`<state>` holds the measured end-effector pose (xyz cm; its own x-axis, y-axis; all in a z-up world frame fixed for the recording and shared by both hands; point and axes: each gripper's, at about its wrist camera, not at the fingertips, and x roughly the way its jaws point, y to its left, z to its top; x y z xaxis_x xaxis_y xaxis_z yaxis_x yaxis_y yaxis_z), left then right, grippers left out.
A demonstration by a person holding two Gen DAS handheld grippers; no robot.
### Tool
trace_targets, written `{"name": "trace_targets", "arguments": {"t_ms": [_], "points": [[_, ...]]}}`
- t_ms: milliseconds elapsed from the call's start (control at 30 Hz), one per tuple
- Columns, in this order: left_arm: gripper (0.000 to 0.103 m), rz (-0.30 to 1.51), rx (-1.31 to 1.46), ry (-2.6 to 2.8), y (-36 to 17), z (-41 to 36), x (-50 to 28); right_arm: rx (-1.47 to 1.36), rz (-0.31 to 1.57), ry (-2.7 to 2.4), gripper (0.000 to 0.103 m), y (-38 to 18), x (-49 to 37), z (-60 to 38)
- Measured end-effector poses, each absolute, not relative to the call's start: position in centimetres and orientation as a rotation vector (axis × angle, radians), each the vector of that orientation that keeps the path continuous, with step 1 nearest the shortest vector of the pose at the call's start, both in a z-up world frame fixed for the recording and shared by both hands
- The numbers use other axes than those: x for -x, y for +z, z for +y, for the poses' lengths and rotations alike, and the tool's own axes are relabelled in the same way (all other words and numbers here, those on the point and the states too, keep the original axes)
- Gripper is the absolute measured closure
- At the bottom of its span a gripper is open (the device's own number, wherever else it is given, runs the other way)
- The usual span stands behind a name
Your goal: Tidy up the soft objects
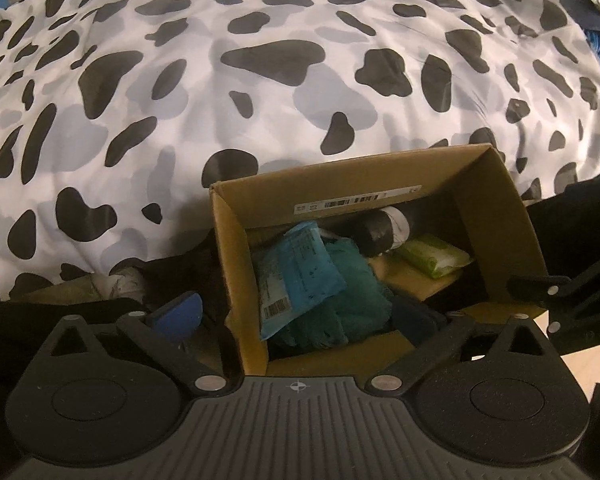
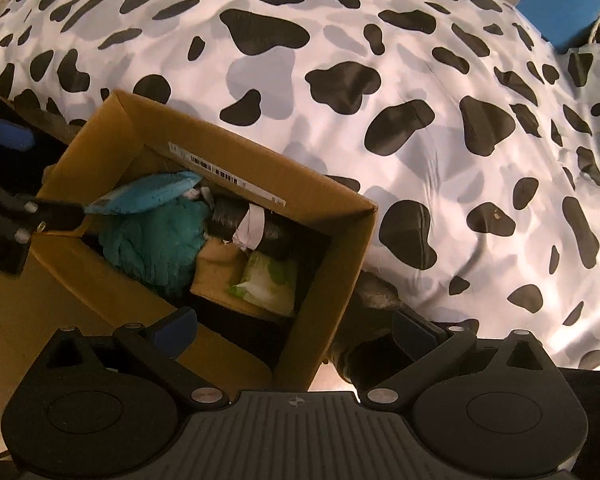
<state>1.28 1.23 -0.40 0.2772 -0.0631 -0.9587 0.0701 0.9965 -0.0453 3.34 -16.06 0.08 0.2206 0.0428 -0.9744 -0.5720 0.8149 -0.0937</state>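
An open cardboard box [image 1: 236, 248] [image 2: 100, 128] stands against the bed. Inside lie a blue packet [image 1: 300, 276] [image 2: 148, 198] on a teal cloth [image 1: 352, 300] [image 2: 156, 240], a black roll with a white band [image 1: 380, 232] [image 2: 256, 224] and a green-and-white wipes pack [image 1: 432, 260] [image 2: 268, 284]. My left gripper [image 1: 298, 314] is open wide and straddles the box's left wall, one pad [image 1: 180, 312] outside; the blue packet lies loose between its fingers. My right gripper [image 2: 296, 332] is open over the box's near right corner and holds nothing.
A cow-spotted duvet [image 1: 260, 92] [image 2: 420, 120] fills the view behind the box. A grey-white bundle [image 1: 124, 280] lies left of the box and a grey fuzzy thing [image 2: 376, 292] right of it. Pale floor [image 2: 336, 380] shows by the box.
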Motion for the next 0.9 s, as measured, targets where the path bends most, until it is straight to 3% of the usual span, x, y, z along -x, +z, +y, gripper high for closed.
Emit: {"name": "trace_targets", "arguments": {"t_ms": [900], "points": [[0.000,1.312,-0.099,-0.054,-0.50,0.63,-1.66,0.527,1.299,0.461,0.000,-0.33,-3.14,-15.84]]}}
